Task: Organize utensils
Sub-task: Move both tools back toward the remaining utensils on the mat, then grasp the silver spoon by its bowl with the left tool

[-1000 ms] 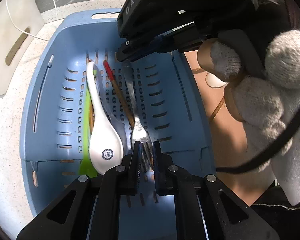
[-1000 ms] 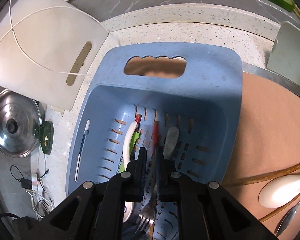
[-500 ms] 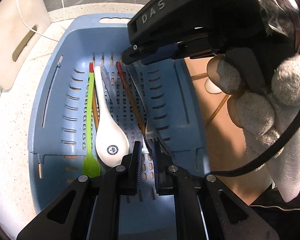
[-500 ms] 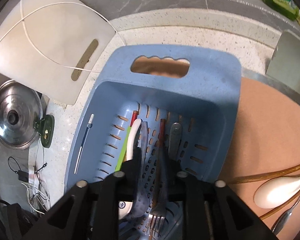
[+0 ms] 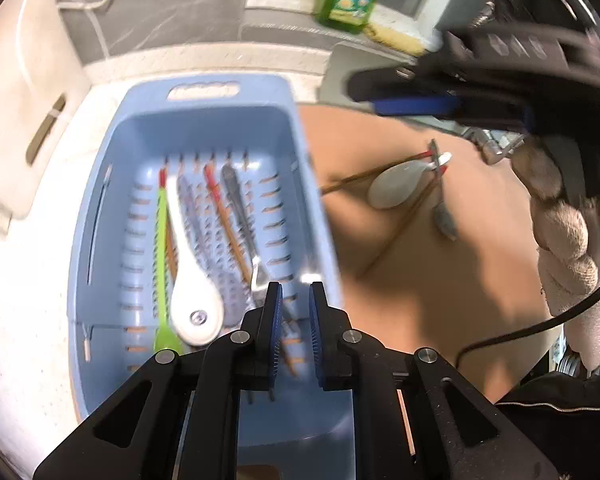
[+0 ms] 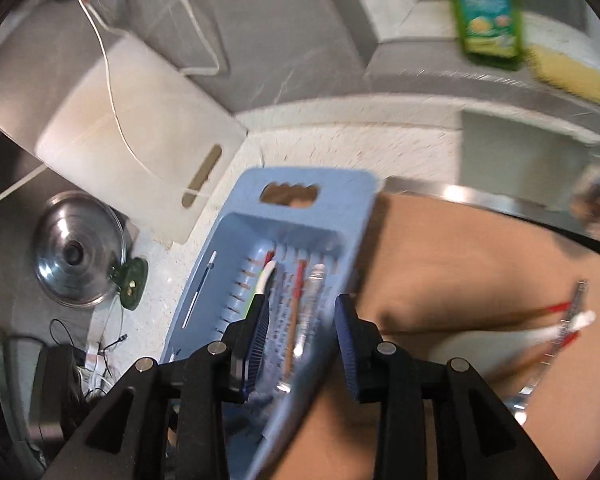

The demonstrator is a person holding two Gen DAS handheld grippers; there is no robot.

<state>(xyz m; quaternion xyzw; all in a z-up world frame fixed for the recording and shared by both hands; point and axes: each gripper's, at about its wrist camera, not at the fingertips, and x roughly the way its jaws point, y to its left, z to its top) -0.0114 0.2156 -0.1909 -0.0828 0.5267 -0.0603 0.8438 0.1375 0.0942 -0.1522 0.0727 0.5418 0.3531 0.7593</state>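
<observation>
in the left wrist view, the blue basket (image 5: 100, 220) holds a white spoon (image 5: 192, 272), green utensil (image 5: 162, 264), chopstick (image 5: 226, 220) and fork (image 5: 240, 212), long axes running toward the far handle slot. the left gripper (image 5: 294, 308), fingers just eased narrowly apart, holds nothing.

in the right wrist view, the right gripper (image 6: 302, 332) fingers have just been opening, empty, over the basket's rim; more utensils (image 6: 556, 328) lie on the brown mat (image 6: 460, 260).

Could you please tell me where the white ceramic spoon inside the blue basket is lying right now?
In the left wrist view the white ceramic spoon lies on the floor of the blue basket, left of centre, between the green utensil and the red-tipped chopstick.
</observation>
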